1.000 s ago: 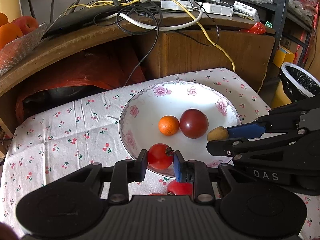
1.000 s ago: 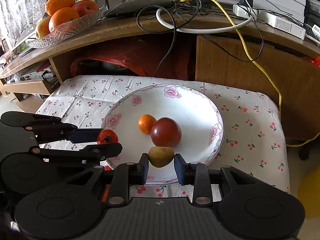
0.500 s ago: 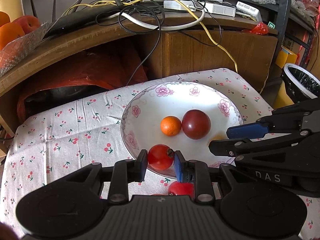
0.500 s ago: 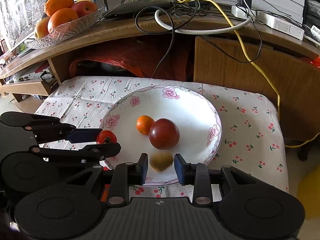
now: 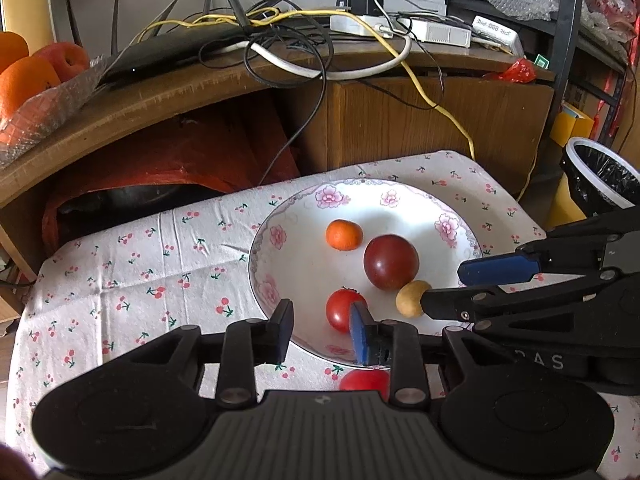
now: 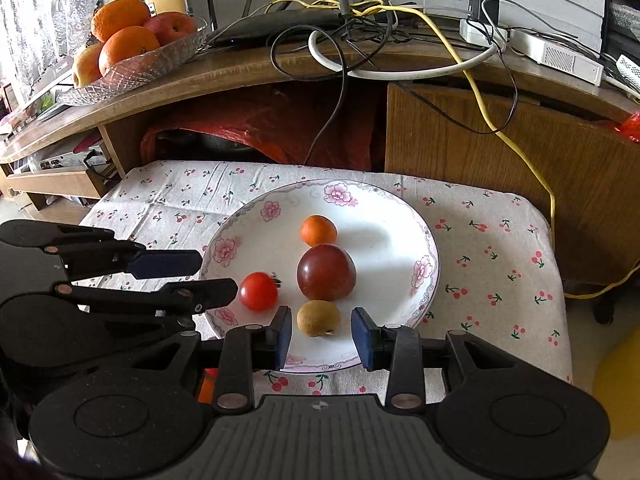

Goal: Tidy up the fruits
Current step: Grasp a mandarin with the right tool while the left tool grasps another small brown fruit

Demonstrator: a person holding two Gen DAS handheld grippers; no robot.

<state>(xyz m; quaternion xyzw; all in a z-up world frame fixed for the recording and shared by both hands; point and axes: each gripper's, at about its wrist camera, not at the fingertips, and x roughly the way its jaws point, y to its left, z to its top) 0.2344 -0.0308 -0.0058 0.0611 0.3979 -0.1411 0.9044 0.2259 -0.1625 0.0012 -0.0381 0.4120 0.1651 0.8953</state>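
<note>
- Four fruits lie on the white floral plate [image 6: 416, 240]: a small orange fruit [image 6: 318, 230] at the back, a large dark red fruit [image 6: 326, 272] in the middle, a small red tomato [image 6: 258, 291] toward the left, and a little yellow-brown fruit [image 6: 318, 317] at the near edge.
- The plate sits on a table under a cherry-print cloth [image 6: 500, 248].
- Left gripper [image 5: 322, 330]: its jaws stand apart and hold nothing. The red tomato [image 5: 343, 309] rests on the plate just ahead of them, close against the right-hand blue pad.
- Right gripper [image 6: 322, 336]: its jaws are spread wide and empty. The yellow-brown fruit lies on the plate between them, touching neither pad.
- In the left wrist view, the yellow-brown fruit [image 5: 412, 298] sits against the lower side of the dark red fruit [image 5: 391, 261], beside the tip of the right gripper's lower finger.
- Another red fruit [image 5: 364, 382] lies on the cloth off the plate, just under the left gripper and partly hidden by it.
- Behind the table, a wooden shelf [image 6: 248, 68] carries tangled cables and a glass bowl [image 6: 136, 66] of oranges and apples.
</note>
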